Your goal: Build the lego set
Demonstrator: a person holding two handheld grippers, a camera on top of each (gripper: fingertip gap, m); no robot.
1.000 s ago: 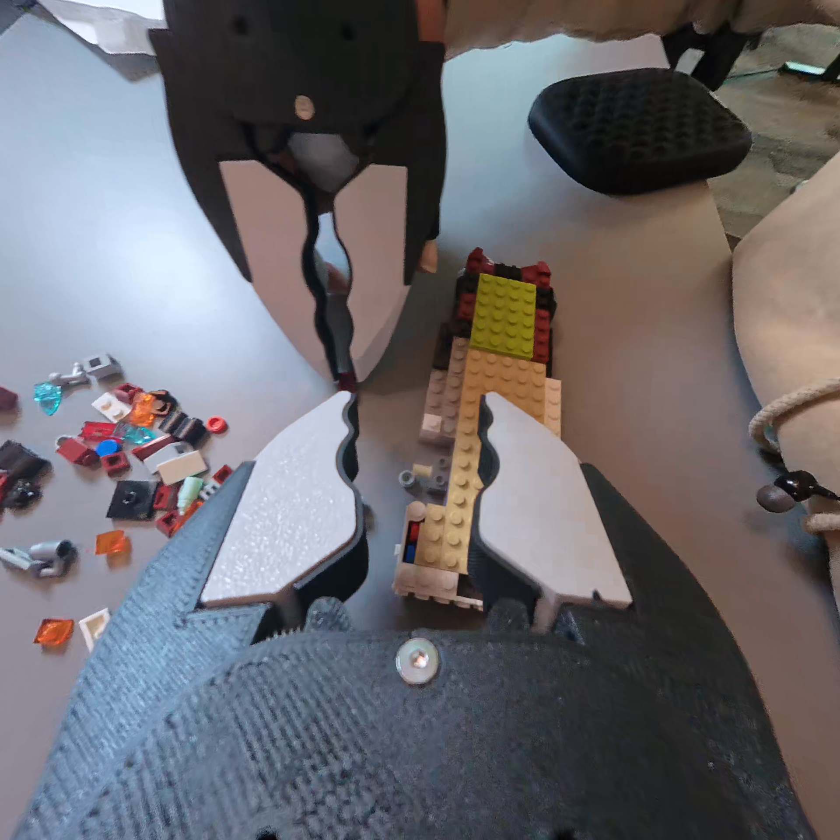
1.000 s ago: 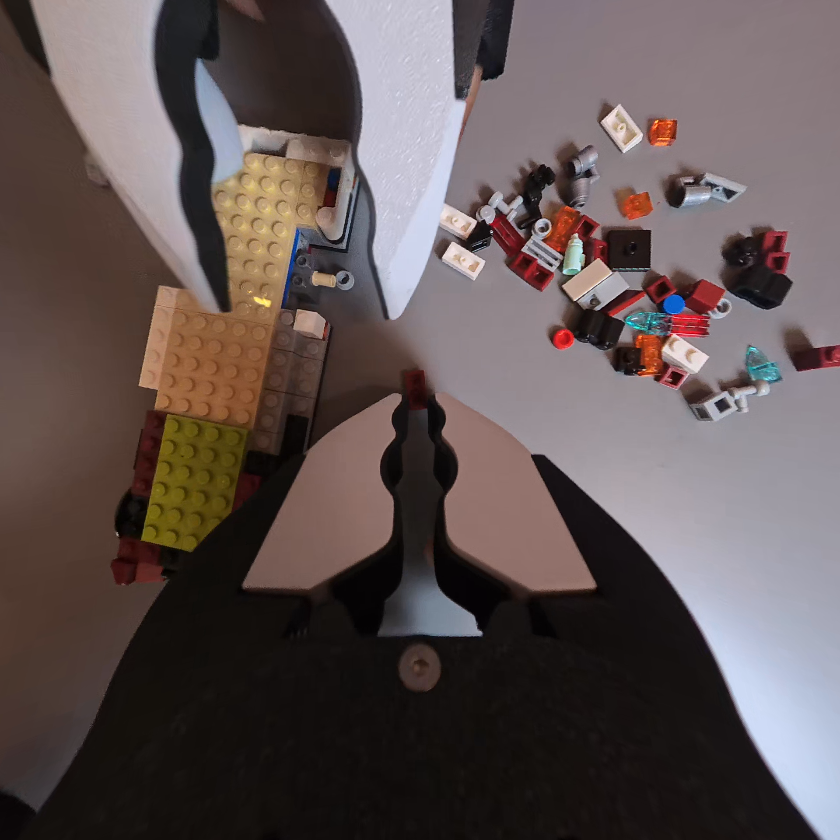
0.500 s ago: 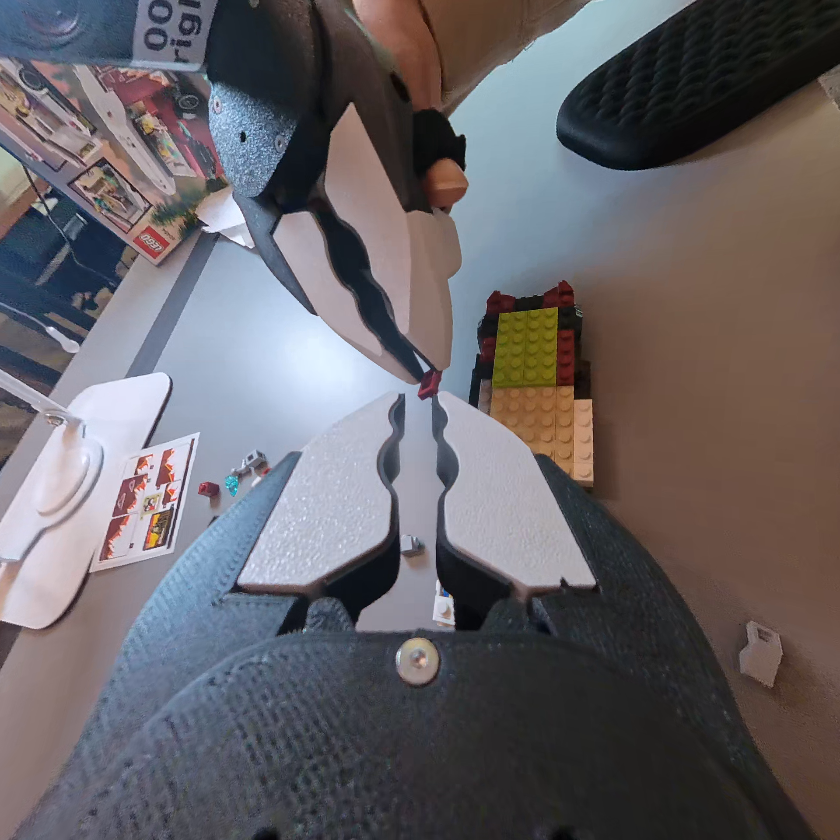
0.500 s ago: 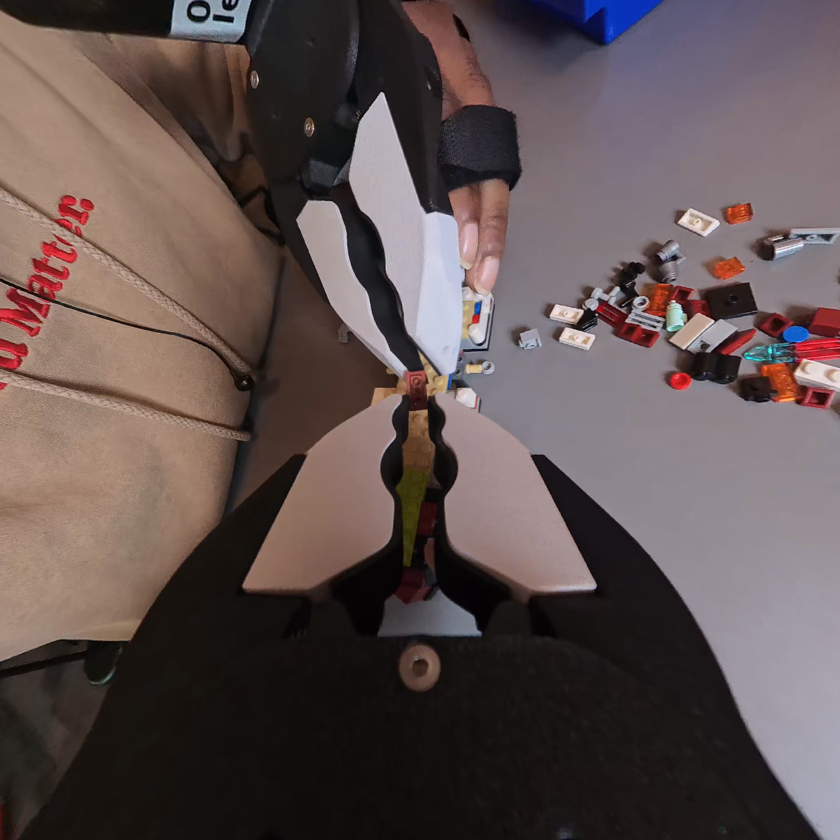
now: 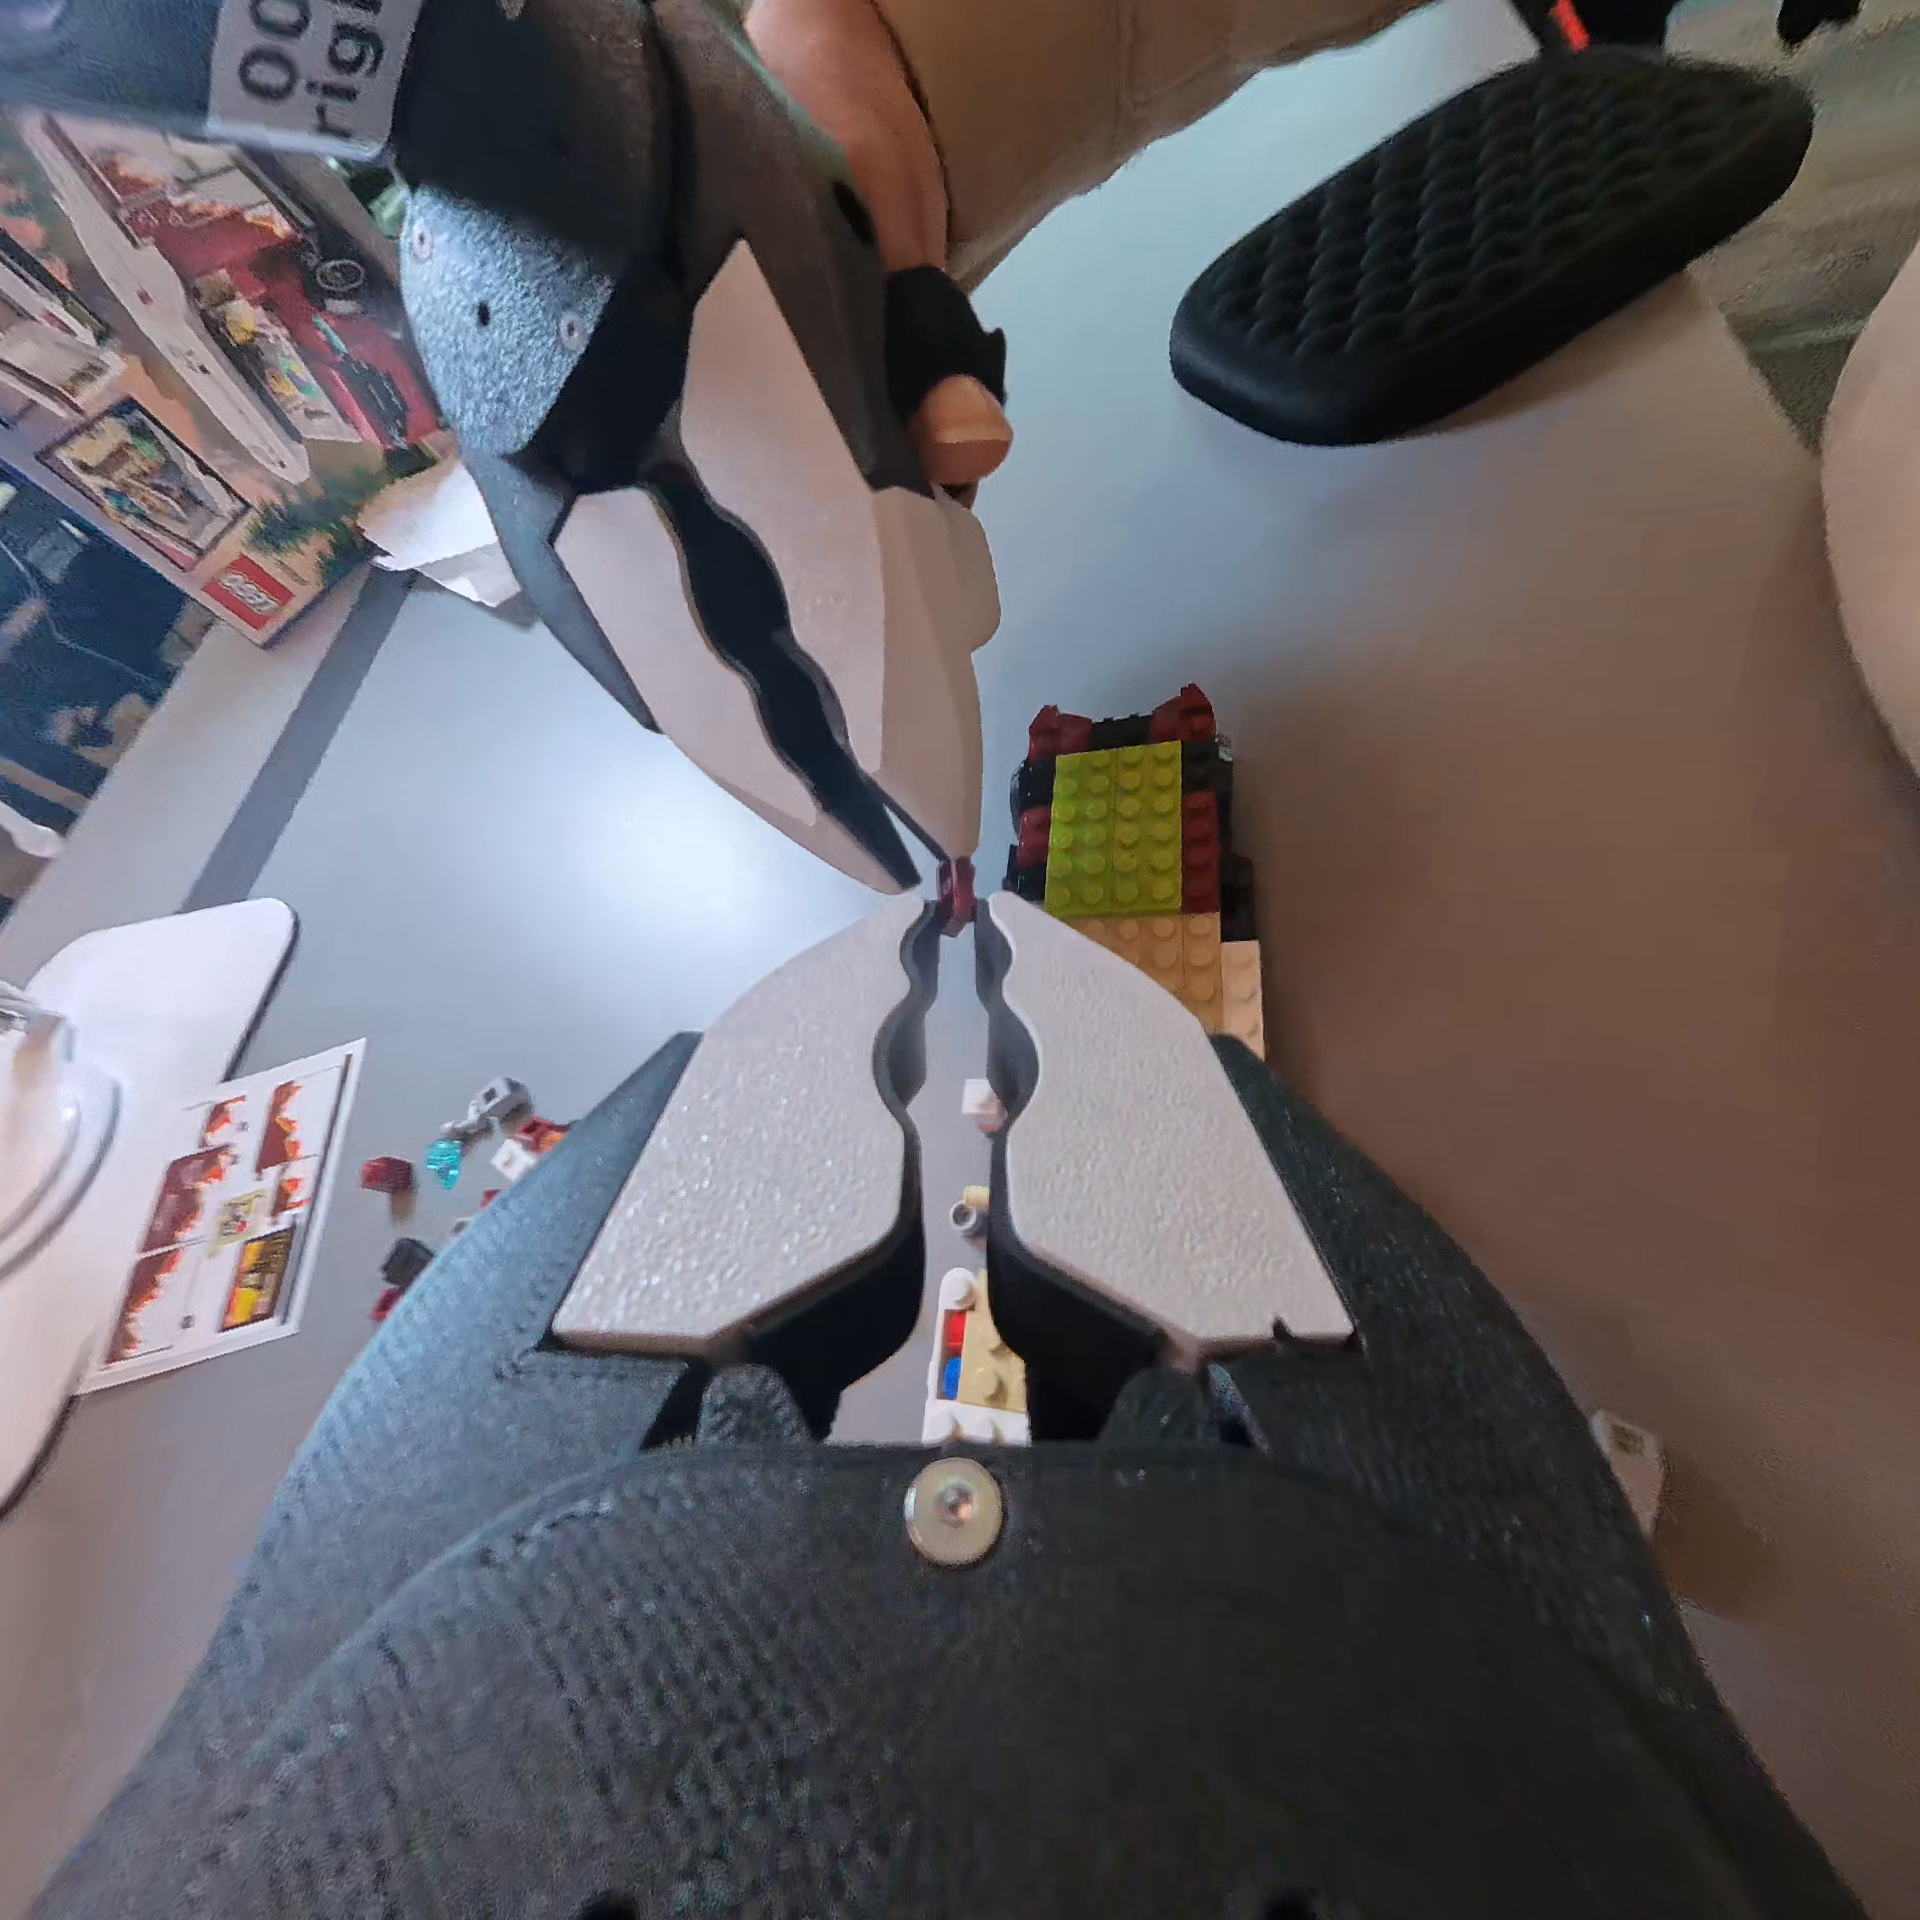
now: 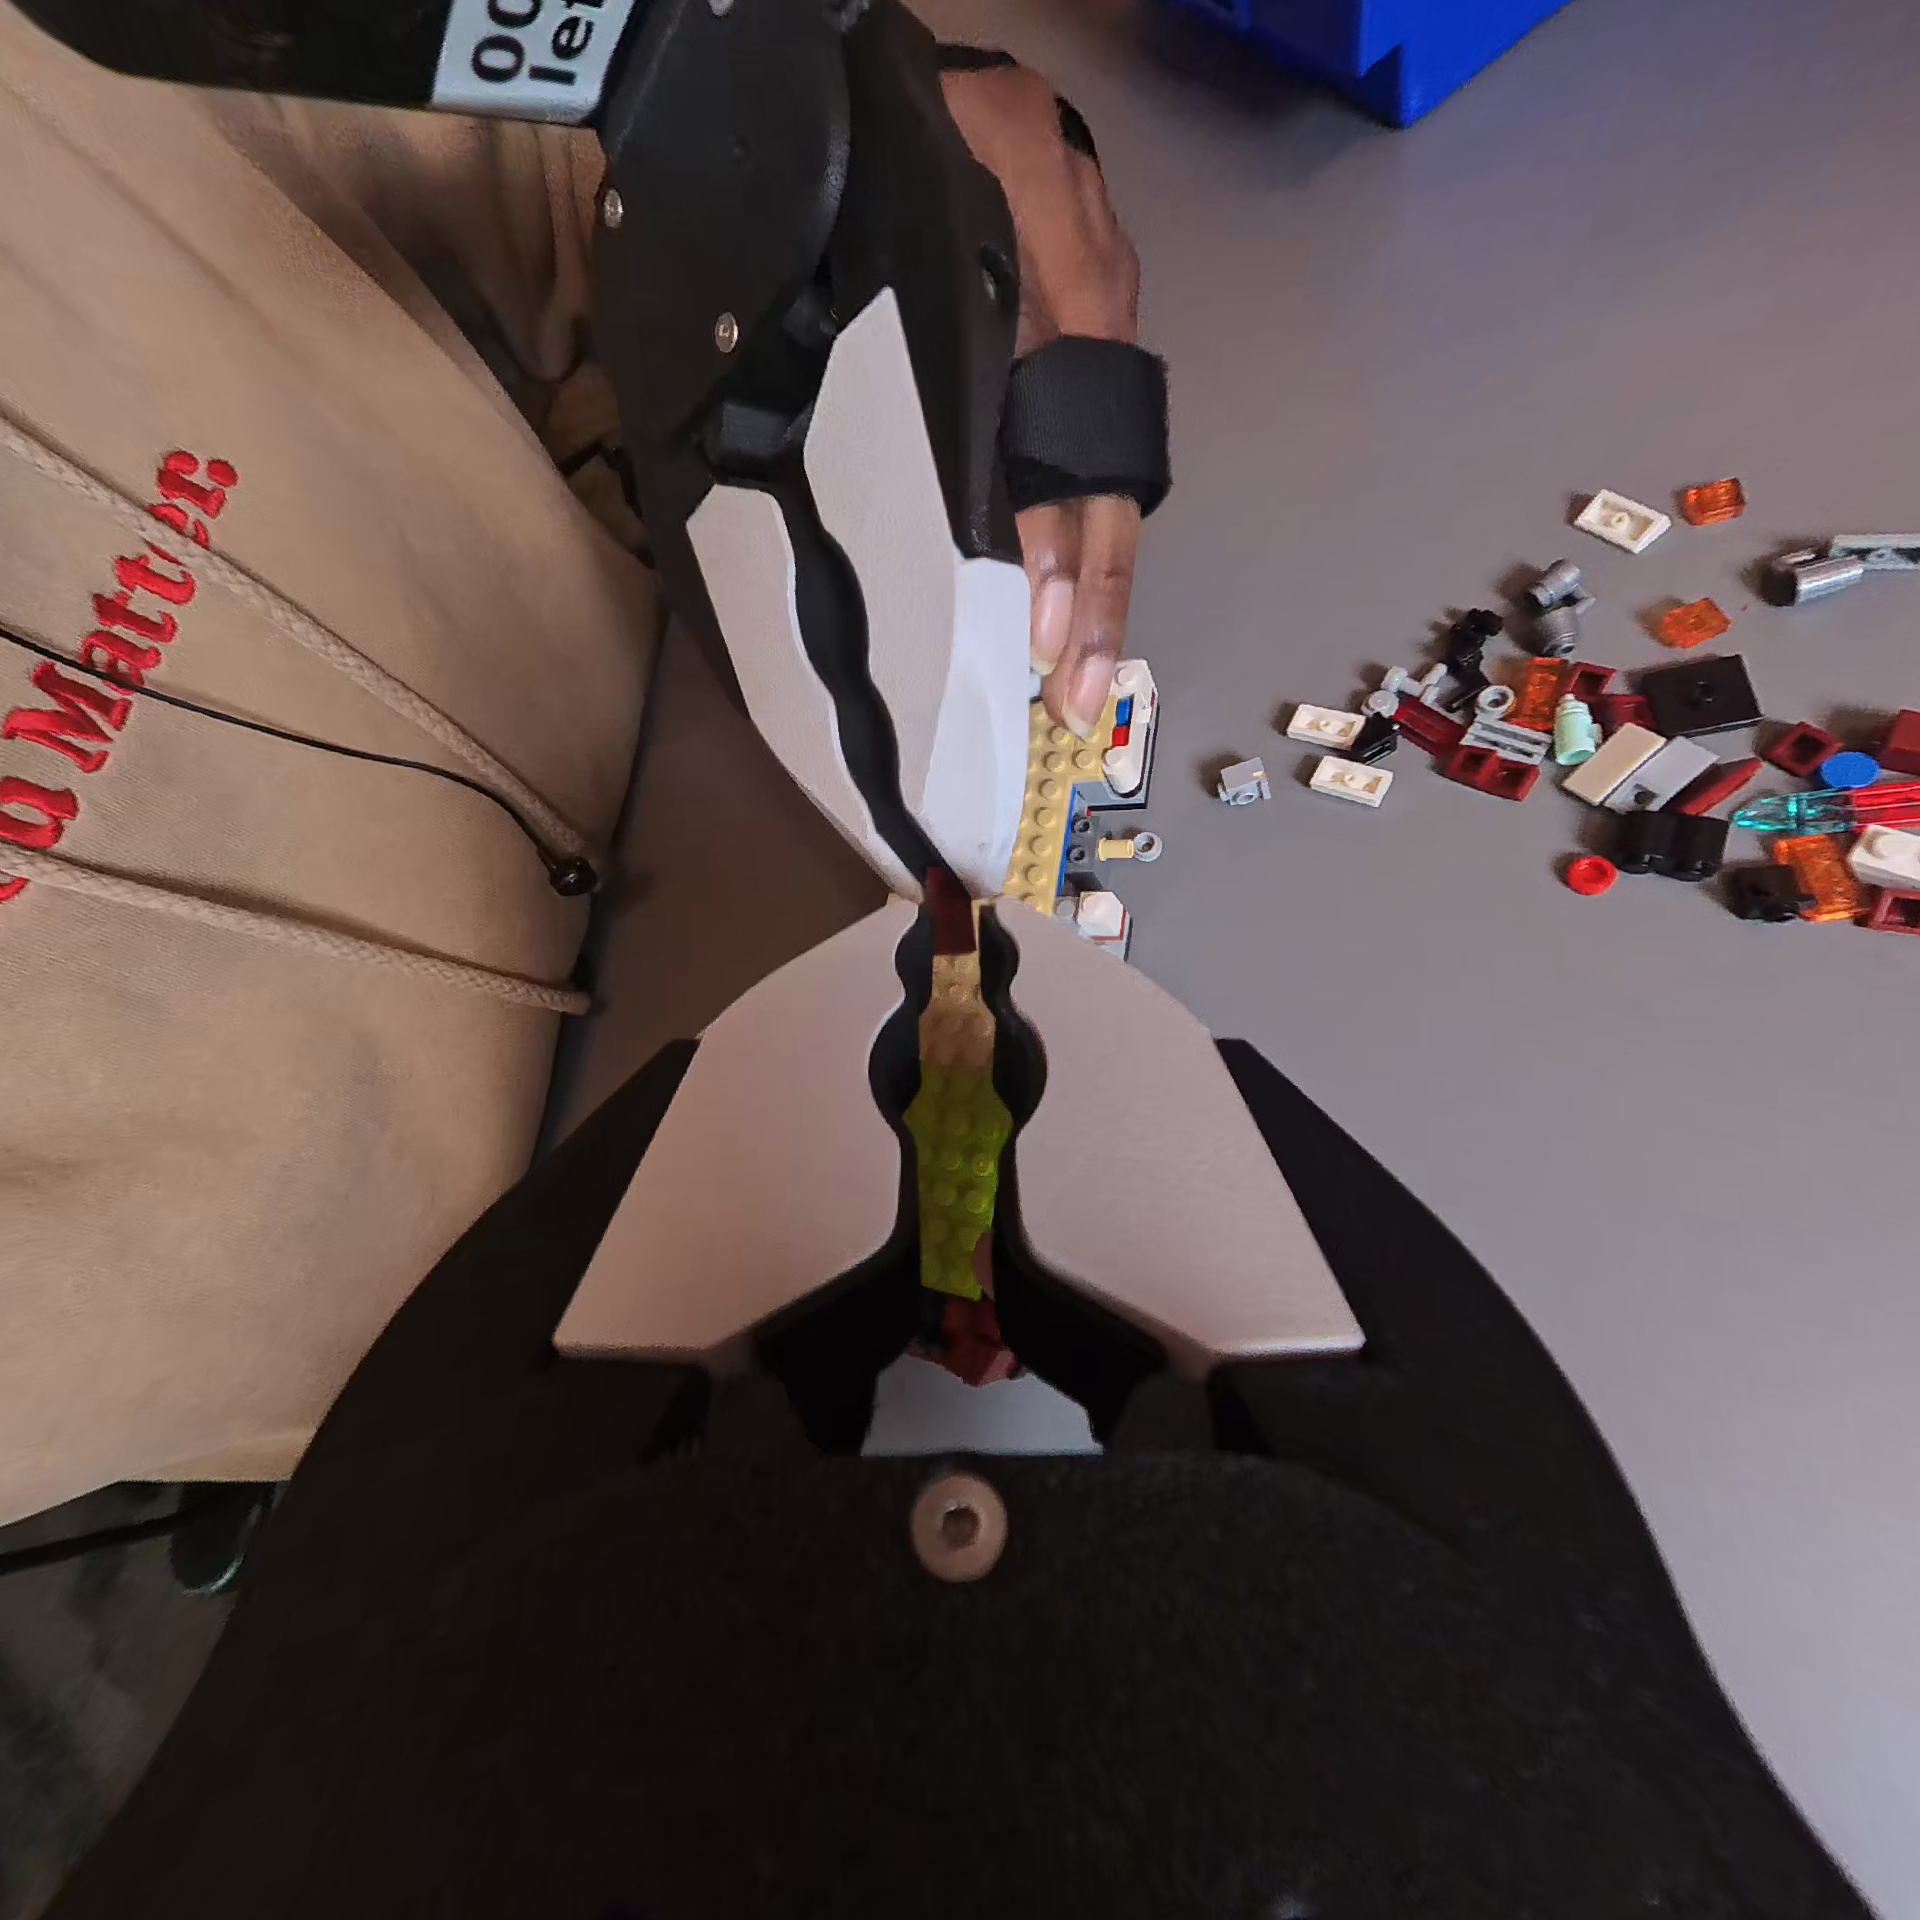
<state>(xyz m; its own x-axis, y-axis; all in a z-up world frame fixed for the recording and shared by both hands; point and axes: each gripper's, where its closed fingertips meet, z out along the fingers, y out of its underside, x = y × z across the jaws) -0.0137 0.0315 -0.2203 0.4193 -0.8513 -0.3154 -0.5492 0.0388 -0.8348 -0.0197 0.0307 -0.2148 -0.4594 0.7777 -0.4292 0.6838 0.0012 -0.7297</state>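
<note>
Both grippers meet tip to tip above the table (image 5: 1455, 935), over the long brick model (image 5: 1117, 831). Between them is one small dark-red brick (image 5: 954, 896).

Left gripper (image 5: 954, 914): fingers clenched on the near end of the brick, pads pressing it from both sides. Right gripper (image 6: 954, 925): fingers likewise clamped on the same brick; it shows at the very tips in the right wrist view. So the piece is held by both at once (which one bears it, I cannot tell).

Progress, as a judgement: the brick is lifted clear of the loose pile (image 6: 1662, 748) and sits over the model, not yet pressed onto any stud. The model itself is part built: a lime plate (image 5: 1117, 821), tan plates, dark-red and black edging.

Room: the model lies near the person's edge of the table, close to a beige sleeve (image 5: 1870, 520) and a black padded armrest (image 5: 1486, 239). That side is tight. The pile lies well apart, toward the middle. An instruction sheet (image 5: 229, 1216) and a box (image 5: 156, 364) lie farther out, with bare table between.
</note>
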